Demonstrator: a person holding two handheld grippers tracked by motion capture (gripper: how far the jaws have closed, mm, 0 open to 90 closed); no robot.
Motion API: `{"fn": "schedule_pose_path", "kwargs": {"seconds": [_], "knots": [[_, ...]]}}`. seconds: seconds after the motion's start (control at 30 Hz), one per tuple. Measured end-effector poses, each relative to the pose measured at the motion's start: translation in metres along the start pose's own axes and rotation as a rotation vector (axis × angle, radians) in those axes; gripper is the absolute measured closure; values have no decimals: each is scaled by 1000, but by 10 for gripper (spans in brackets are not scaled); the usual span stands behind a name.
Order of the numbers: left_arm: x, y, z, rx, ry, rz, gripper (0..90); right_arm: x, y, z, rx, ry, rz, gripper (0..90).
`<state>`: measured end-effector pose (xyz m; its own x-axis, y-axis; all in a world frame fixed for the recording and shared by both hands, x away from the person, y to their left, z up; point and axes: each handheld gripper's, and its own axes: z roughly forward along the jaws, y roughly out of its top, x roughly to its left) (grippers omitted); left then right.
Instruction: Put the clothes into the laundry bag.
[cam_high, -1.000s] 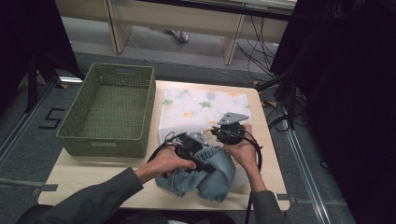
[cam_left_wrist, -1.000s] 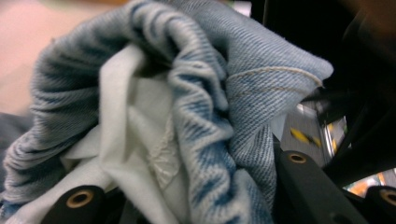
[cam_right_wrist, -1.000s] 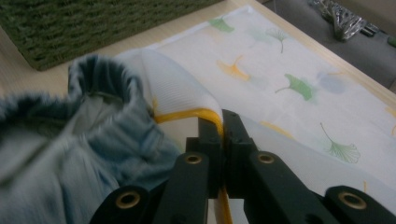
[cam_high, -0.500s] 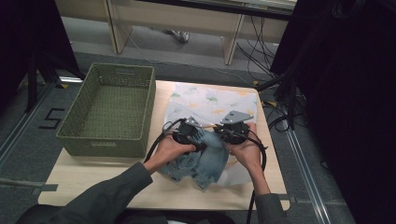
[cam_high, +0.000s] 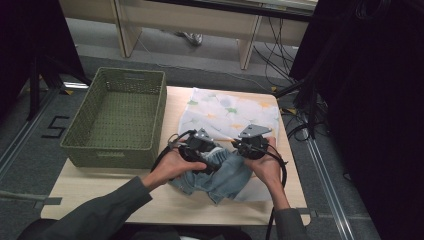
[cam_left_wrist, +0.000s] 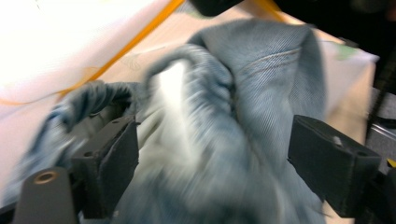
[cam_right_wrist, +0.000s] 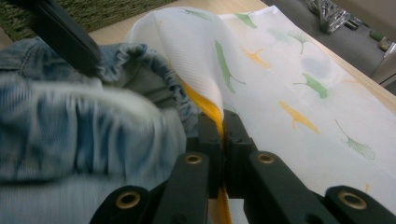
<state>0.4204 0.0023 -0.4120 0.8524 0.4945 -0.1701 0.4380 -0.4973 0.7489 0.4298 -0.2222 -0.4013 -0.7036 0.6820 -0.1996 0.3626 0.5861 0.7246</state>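
Observation:
A crumpled blue denim garment (cam_high: 222, 175) lies at the table's near middle, overlapping a white cloth with green and orange leaf prints (cam_high: 231, 109). My left gripper (cam_high: 198, 148) sits on the denim's left part. Its jaws have just been opening and now stand wide apart (cam_left_wrist: 219, 163), with bunched denim (cam_left_wrist: 243, 116) loose between them. My right gripper (cam_high: 248, 146) is shut (cam_right_wrist: 223, 135) on the white cloth's (cam_right_wrist: 299, 88) orange-edged hem, which it lifts into a fold beside the denim (cam_right_wrist: 70, 130).
A green woven basket (cam_high: 150, 95) stands on the table's left half, just left of my left hand. Cables trail from both grippers over the near table edge. A bench and cables lie on the floor beyond the table.
The left hand has risen a little and shifted toward the printed cloth. The denim bundle has spread flatter on the table. The right hand has stayed in place.

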Motion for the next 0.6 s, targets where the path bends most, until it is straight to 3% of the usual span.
{"fn": "schedule_pose_path", "kwargs": {"seconds": [0.03,0.07,0.1,0.17,0.2,0.27,0.3,0.33,0.37,0.4,0.43,0.5,0.53,0.57,0.6], "knots": [[-1,0,-7,-6,-9,-18,156,1,0,0,2,0,3,891],[1,-1,-15,-14,5,14,154,0,0,1,-1,3,-5,891],[6,-5,-23,-13,71,58,148,0,1,2,-4,0,2,890],[11,-8,-24,-1,96,44,147,1,1,1,-5,-4,-9,890],[16,-11,-24,14,101,15,147,1,1,1,-8,-12,-10,890],[25,-16,-17,51,117,33,147,1,2,0,-4,0,1,889],[32,-22,-2,84,150,21,147,1,2,1,-6,9,7,889],[32,-22,-2,84,150,21,143,1,2,1,-6,9,7,889],[38,-25,8,119,115,6,143,0,2,1,-9,11,-19,889],[42,-27,15,148,80,-10,151,2,2,1,-1,6,7,889],[43,-31,34,150,10,-51,311,2,3,3,-13,4,0,889],[42,-32,41,158,3,-37,513,4,4,4,-14,2,-13,889],[39,-32,47,144,-12,-59,513,4,4,4,-14,2,-13,889],[36,-30,50,129,-29,-73,600,7,5,3,-8,12,-6,889],[33,-27,50,126,-34,-49,638,8,7,2,-14,12,-16,889]]}}
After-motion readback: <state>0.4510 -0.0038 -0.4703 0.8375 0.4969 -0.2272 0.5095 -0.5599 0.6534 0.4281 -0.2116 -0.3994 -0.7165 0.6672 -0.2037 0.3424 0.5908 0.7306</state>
